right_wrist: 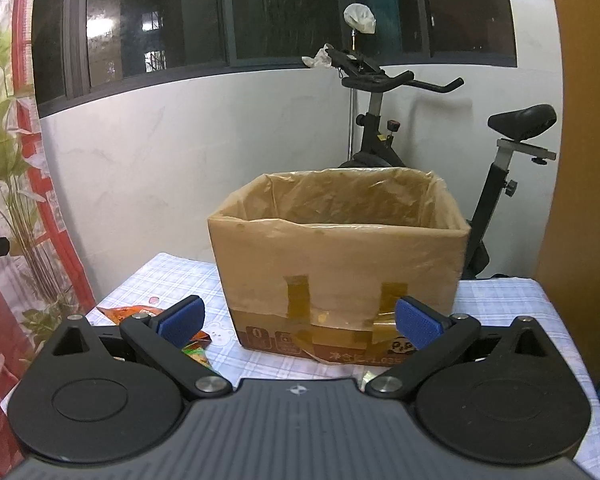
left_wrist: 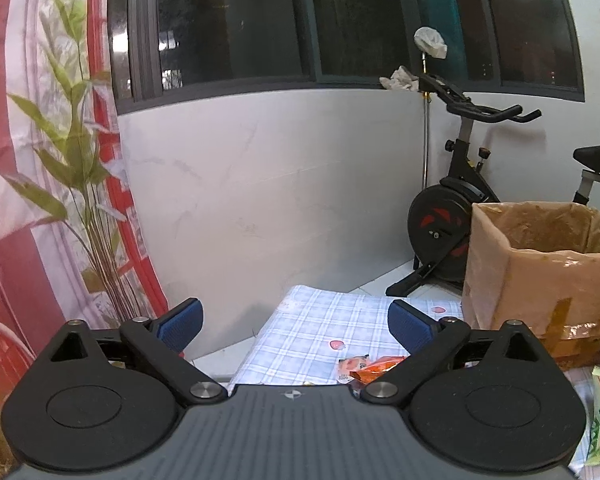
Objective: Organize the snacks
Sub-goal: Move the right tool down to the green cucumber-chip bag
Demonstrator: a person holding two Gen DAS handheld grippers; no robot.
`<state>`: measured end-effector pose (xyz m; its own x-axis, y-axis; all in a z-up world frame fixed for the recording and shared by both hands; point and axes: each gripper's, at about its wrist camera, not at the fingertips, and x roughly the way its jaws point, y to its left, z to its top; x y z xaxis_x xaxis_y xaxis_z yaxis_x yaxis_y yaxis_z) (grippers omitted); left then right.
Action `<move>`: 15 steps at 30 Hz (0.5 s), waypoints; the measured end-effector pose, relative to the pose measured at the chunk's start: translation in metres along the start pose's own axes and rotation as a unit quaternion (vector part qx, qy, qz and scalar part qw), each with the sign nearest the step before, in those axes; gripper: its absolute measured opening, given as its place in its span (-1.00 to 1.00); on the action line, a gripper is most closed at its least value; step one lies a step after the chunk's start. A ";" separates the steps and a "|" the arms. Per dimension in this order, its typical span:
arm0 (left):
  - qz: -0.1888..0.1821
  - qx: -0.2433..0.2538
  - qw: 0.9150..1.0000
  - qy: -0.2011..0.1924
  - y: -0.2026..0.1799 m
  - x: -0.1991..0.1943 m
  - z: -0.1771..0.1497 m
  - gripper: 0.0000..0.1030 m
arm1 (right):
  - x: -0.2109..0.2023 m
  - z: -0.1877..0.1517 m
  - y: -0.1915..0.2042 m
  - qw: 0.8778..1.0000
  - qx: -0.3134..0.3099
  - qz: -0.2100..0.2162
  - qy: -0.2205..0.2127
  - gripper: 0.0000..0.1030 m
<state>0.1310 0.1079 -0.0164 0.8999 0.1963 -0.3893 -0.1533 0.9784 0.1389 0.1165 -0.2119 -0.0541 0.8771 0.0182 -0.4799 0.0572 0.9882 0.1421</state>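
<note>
Both grippers were held wide apart, and nothing was gripped by them. The left gripper (left_wrist: pixel 296 326) was kept above the checked tablecloth (left_wrist: pixel 300 320), and an orange snack packet (left_wrist: pixel 380 366) was seen just below its right finger. The right gripper (right_wrist: pixel 300 320) was pointed at the cardboard box (right_wrist: pixel 340 256), which was lined with plastic. More snack packets (right_wrist: pixel 132 313) were laid on the cloth, left of the box.

— The worktop (right_wrist: pixel 500 300) cloth?
— Pale blue checks with pink spots.
— The box (right_wrist: pixel 340 264)?
— Brown, amber tape; snack packets (left_wrist: pixel 380 366) orange, perhaps green too. Blue tool pads (right_wrist: pixel 182 318).
</note>
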 end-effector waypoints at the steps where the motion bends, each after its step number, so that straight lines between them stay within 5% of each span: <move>1: -0.003 -0.001 1.000 0.004 0.002 0.005 0.000 0.94 | 0.004 -0.001 0.000 1.000 0.001 -0.001 0.002 0.99; 9: -0.032 -0.015 0.999 0.033 -0.001 0.032 -0.011 0.92 | 0.028 -0.007 -0.009 1.000 0.009 -0.003 0.028 0.96; 15: -0.092 -0.024 0.995 0.040 -0.029 0.034 -0.025 0.92 | 0.028 -0.017 -0.022 0.999 -0.009 -0.020 0.034 0.96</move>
<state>0.1563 0.0880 -0.0565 0.8797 0.0169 -0.4753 -0.0103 0.9998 0.0164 0.1322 -0.2307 -0.0856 0.8402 -0.0118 -0.5421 0.0826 0.9909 0.1064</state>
